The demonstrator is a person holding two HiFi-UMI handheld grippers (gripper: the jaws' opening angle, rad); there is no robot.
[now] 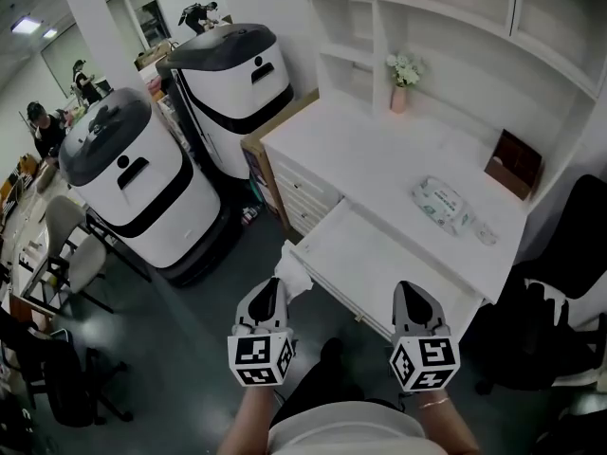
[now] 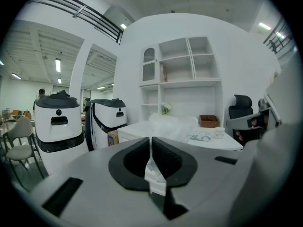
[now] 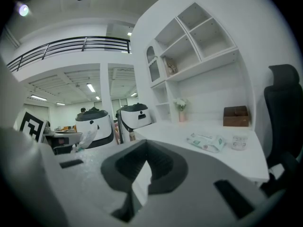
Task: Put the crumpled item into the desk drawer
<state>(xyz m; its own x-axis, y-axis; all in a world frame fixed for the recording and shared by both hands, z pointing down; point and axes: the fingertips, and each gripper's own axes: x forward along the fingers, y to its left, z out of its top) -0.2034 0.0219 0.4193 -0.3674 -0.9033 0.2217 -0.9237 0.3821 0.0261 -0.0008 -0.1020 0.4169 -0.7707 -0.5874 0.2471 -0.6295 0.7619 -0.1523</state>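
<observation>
My left gripper (image 1: 276,287) is shut on the crumpled white item (image 1: 292,271), which sticks out past the jaws just off the near left corner of the open desk drawer (image 1: 379,259). In the left gripper view the item (image 2: 154,175) is pinched between the dark pads, and its crinkled bulk (image 2: 173,126) rises beyond them. My right gripper (image 1: 414,294) hangs over the drawer's front edge, shut with nothing in it. The right gripper view shows its jaw tips (image 3: 147,149) meeting, with white surface behind them.
On the white desk top (image 1: 379,154) lie a wipes pack (image 1: 443,204), a small clear cup (image 1: 485,234), a brown box (image 1: 513,164) and a flower vase (image 1: 403,76). Two white-and-black robots (image 1: 133,183) stand left. A black chair (image 1: 569,282) is at the right.
</observation>
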